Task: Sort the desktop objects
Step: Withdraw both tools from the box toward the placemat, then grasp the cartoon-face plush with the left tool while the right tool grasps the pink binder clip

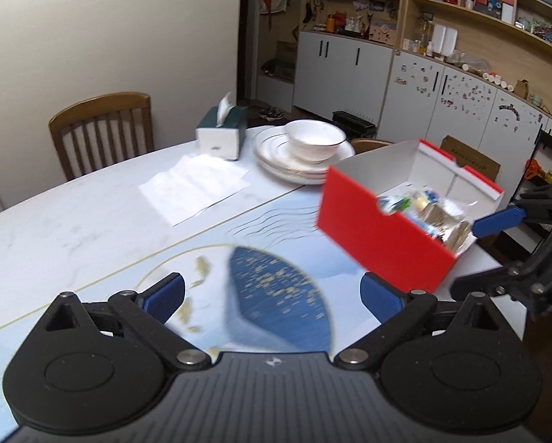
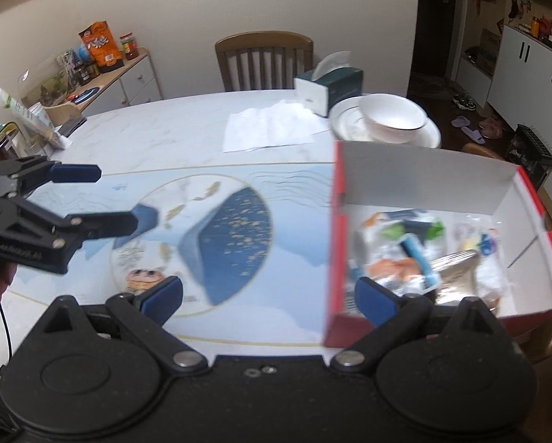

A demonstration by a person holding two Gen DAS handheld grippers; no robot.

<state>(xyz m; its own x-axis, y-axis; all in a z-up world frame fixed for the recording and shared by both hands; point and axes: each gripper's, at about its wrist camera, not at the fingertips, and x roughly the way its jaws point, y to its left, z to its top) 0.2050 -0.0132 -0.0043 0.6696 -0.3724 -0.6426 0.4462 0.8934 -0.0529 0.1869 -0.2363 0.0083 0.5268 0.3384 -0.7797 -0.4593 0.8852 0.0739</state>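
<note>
A red cardboard box [image 2: 335,243] with white inner walls stands open at the table's right edge. Several small packets, a blue tube and a silvery piece [image 2: 405,258] lie inside it, blurred. My right gripper [image 2: 272,295] is open just above the box's near left corner, its right pad over the box's inside and nothing pressed. My left gripper [image 1: 272,295] is wide open and empty above the blue picture mat [image 1: 276,295], to the left of the box [image 1: 379,236]. It also shows in the right wrist view as the left gripper [image 2: 113,195]. One blue finger [image 1: 501,219] of the right gripper reaches over the box's end.
Stacked white plates with a bowl [image 1: 313,144], a green tissue box [image 1: 222,133] and paper sheets [image 1: 198,184] lie at the table's far side. A wooden chair [image 1: 102,129] stands behind. A sideboard with snack bags and jars [image 2: 102,51] is at the left.
</note>
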